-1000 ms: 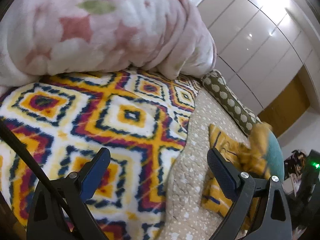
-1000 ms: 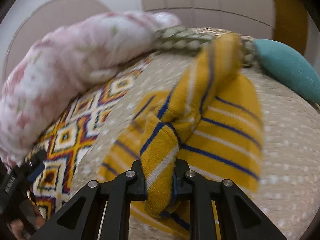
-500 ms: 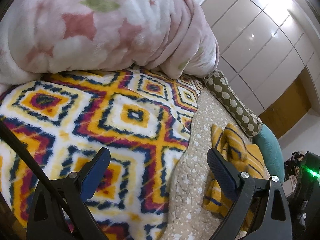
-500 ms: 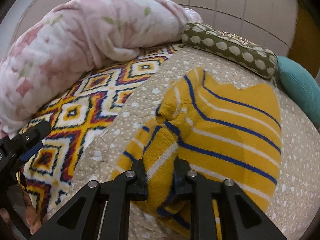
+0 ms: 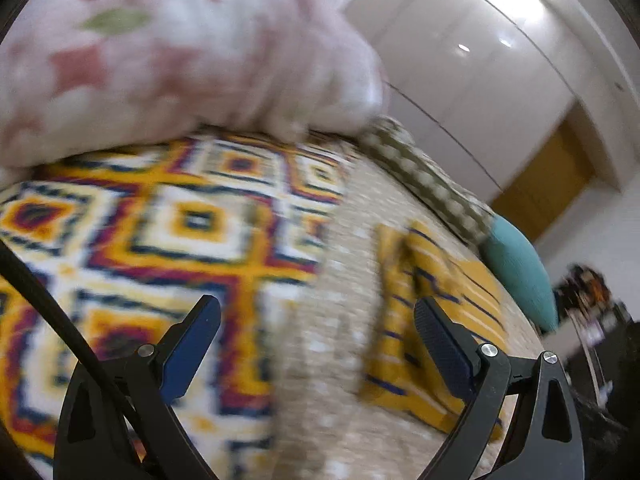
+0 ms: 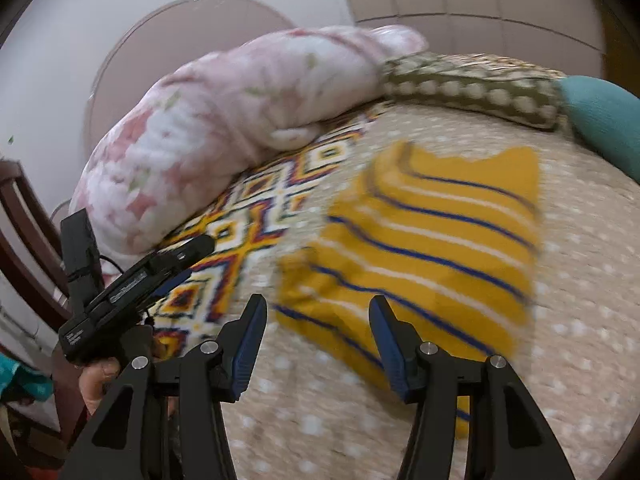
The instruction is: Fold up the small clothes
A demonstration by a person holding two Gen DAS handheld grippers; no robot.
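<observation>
You are working over a bed (image 6: 580, 300) covered by a beige quilted spread scattered with small white spots, and across its far half lies a woven-looking blanket (image 5: 168, 232) in bold yellow, red, navy and white diamonds. A bulky, fluffy pink-and-white floral comforter (image 6: 224, 128) is heaped at the head, with an olive bolster (image 6: 472, 88) dotted in pale circles beside it and a plain teal cushion (image 6: 604, 120) next to that. Behind the bed stand glossy pale wardrobe panels (image 5: 480, 80) and an ochre door (image 5: 544, 188); a dark wooden chair back (image 6: 24, 232) shows at the left edge of the right view. The mustard-yellow knit garment (image 6: 424, 264), striped in thin navy and white lines, lies folded into a rough rectangle flat on the spotted spread, blurred in both views. Your right gripper (image 6: 318, 332) has its blue-padded jaws opening, and nothing is between them; the garment's near edge lies just ahead of and below the tips, not gripped. Your left gripper (image 5: 316, 344) has its jaws spread wide and empty above the seam between blanket and spread, the garment lying off to its right side beyond the right-hand jaw.
</observation>
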